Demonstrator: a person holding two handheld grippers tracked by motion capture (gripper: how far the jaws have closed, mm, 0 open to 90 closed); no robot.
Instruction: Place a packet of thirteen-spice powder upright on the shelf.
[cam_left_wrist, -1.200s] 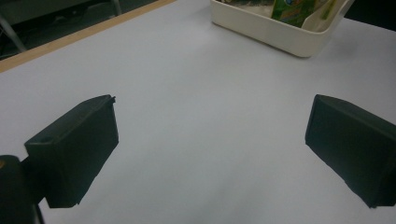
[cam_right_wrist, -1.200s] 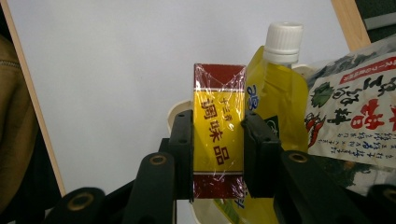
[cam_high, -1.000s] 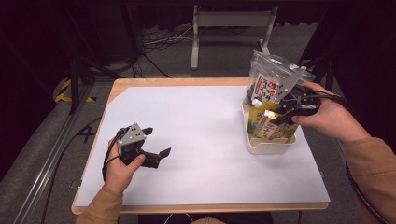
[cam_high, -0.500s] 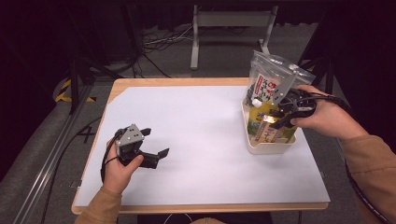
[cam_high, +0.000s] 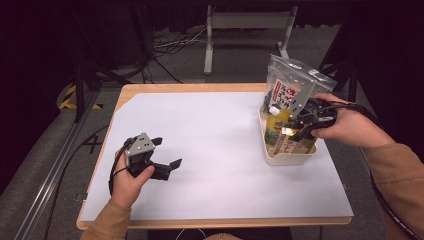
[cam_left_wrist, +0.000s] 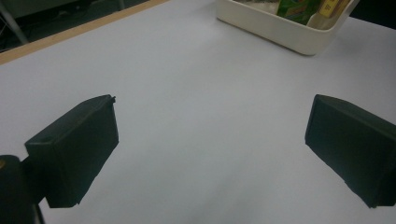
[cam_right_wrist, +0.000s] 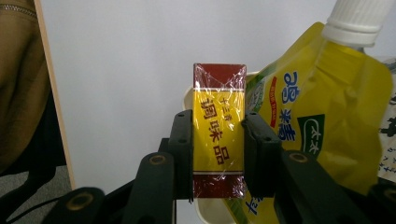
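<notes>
A yellow and dark-red shrink-wrapped box stands upright between the jaws of my right gripper, which is shut on its two narrow sides. In the high view the right gripper is over the white bin at the table's right, with the box at the bin's opening. A yellow spouted pouch with a white cap leans right beside the box. My left gripper rests at the table's left front, open, with nothing but bare white table between its jaws.
A clear zip bag with a printed label stands at the back of the bin, above the pouch. The bin lies far ahead of the left gripper. The white table surface stretches between both hands. Dark floor and cables lie beyond.
The right gripper with the box has shifted only slightly at the bin. The left gripper has stayed where it was.
</notes>
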